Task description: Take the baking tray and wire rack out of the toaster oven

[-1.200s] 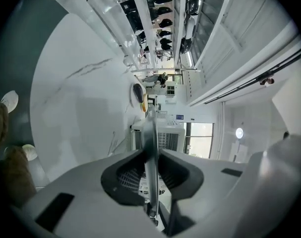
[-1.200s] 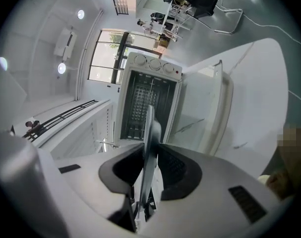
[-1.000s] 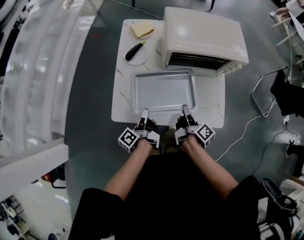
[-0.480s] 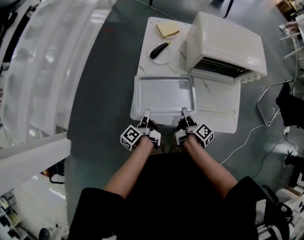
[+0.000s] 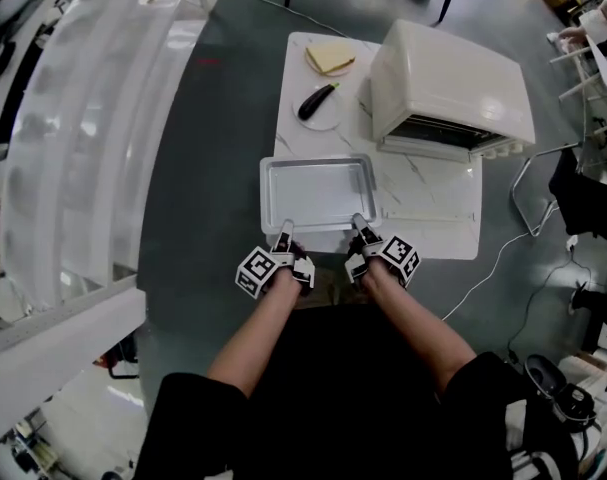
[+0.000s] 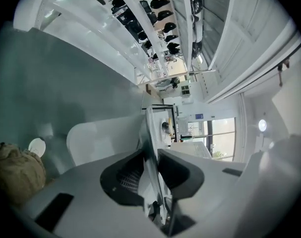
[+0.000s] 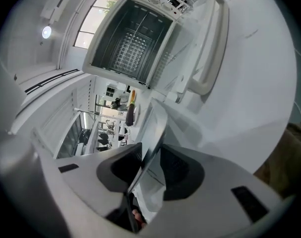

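Silver metal, the baking tray [image 5: 318, 190] lies flat on the white table [image 5: 433, 218] before the open toaster oven [image 5: 448, 78]. In the head view we see both forearms reaching forward side by side, with the left gripper [image 5: 283, 230] and right gripper [image 5: 357, 222] angled down at the tray's near rim. In the left gripper view we find the pads against that rim, the jaws having just eased apart slightly. In the right gripper view the rim stands loose between jaws that have just been opening.
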The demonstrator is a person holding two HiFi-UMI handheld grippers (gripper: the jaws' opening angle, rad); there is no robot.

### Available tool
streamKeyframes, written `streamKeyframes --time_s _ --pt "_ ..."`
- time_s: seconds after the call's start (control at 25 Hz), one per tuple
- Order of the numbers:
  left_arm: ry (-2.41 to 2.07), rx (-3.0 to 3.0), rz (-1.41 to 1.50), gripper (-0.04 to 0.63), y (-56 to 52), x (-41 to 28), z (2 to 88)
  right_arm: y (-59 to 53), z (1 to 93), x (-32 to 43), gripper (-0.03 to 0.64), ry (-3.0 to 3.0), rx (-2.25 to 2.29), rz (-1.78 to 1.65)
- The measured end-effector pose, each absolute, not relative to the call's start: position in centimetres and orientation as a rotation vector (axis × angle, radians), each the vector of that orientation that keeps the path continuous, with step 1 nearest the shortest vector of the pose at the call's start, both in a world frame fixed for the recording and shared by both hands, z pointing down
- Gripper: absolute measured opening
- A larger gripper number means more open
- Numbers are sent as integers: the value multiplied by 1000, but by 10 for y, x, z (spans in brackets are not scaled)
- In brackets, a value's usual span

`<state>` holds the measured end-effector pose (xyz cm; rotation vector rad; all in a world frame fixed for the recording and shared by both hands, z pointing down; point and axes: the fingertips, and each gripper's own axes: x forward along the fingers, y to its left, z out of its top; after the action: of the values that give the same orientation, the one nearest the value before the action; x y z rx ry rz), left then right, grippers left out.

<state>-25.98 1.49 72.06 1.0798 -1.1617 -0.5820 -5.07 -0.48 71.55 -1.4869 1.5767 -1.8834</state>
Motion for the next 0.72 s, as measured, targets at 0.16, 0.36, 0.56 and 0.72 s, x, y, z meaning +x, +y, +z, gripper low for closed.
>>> streamKeyframes --time_s 0.16,0.36,0.56,0.72 --pt "-1130 1034 -435 95 18 -260 739 -1 731 -53 141 1649 -1633 -1957" --pt "-1141 918 -394 75 23 -265 756 18 742 -49 234 1715 -1832 -2076" --pt "-1159 863 -363 63 20 -269 766 26 746 -52 236 1667 -1752 -2188" --pt "-1140 975 -218 69 14 -269 767 27 753 -53 189 1629 -1726 -2241"
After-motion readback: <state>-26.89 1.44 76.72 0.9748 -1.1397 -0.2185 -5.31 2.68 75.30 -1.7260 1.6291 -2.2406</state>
